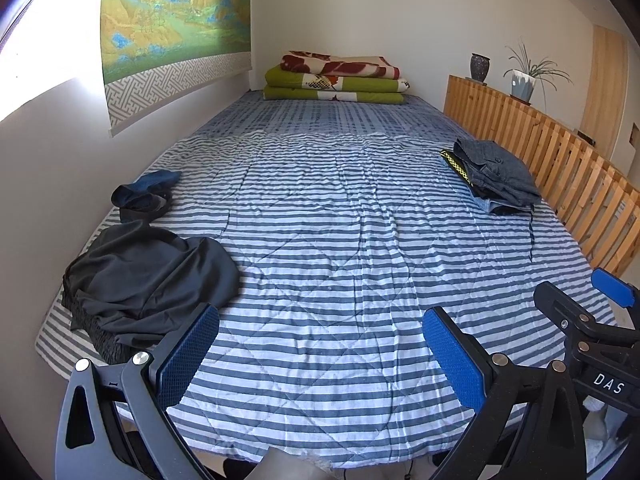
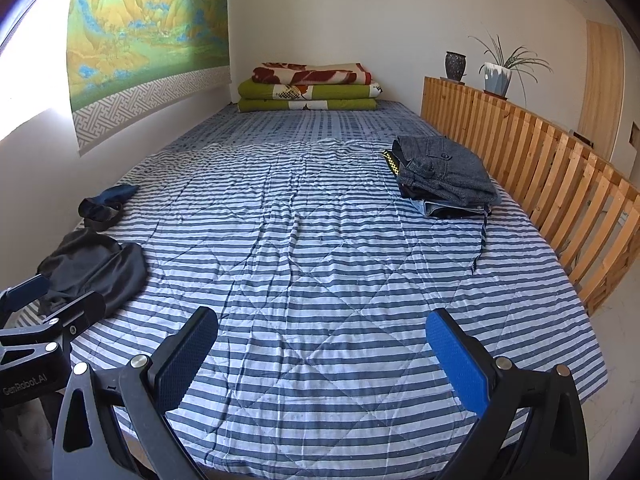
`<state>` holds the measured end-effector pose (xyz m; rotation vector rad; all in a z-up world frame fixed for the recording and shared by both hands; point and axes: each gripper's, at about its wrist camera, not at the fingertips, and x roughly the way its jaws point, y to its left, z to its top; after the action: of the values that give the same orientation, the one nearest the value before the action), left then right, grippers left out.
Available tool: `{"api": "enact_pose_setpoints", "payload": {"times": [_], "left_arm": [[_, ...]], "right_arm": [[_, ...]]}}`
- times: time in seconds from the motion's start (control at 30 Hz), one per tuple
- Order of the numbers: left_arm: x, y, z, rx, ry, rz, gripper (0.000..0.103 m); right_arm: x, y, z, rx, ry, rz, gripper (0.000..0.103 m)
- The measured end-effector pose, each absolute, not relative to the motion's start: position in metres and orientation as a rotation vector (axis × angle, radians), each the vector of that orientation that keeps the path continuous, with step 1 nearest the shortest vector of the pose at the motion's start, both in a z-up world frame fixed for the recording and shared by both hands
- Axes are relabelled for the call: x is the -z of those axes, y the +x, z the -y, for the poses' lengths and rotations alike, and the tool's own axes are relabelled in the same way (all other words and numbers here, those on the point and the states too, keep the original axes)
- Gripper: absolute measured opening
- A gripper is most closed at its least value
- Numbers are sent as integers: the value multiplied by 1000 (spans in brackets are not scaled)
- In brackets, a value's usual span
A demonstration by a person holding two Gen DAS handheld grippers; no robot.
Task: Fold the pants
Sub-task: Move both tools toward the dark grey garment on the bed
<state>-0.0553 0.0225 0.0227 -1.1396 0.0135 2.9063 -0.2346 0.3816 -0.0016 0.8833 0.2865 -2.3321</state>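
Striped quilt [image 2: 320, 280], crumpled dark pants [image 2: 96, 272] left, folded stack [image 2: 444, 176] right, jaws wide apart

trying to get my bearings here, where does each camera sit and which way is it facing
Left wrist: on the left gripper at the bed's foot, facing up the striped quilt; own open fingers show, right gripper at right edge.
Right wrist: on the right gripper, same heading; own open fingers show, left gripper at left edge.
Shared: dark crumpled pants left, folded clothes stack right, folded blankets at the far end.

Wall hanging [image 1: 176, 20] cut off at top; lower garments in folded stack [image 2: 444, 176] mostly hidden
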Motion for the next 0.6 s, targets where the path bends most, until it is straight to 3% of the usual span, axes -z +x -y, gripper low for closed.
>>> {"api": "enact_pose_setpoints", "payload": {"times": [0.2, 0.6], "left_arm": [[-38, -54, -12, -2948, -1117, -2, 103], [-16, -82, 16, -2960, -1179, 31, 103]], "right_arm": [[-13, -233, -378, 2322, 839, -277, 102], [3, -239, -341, 2283, 862, -355, 102]]}}
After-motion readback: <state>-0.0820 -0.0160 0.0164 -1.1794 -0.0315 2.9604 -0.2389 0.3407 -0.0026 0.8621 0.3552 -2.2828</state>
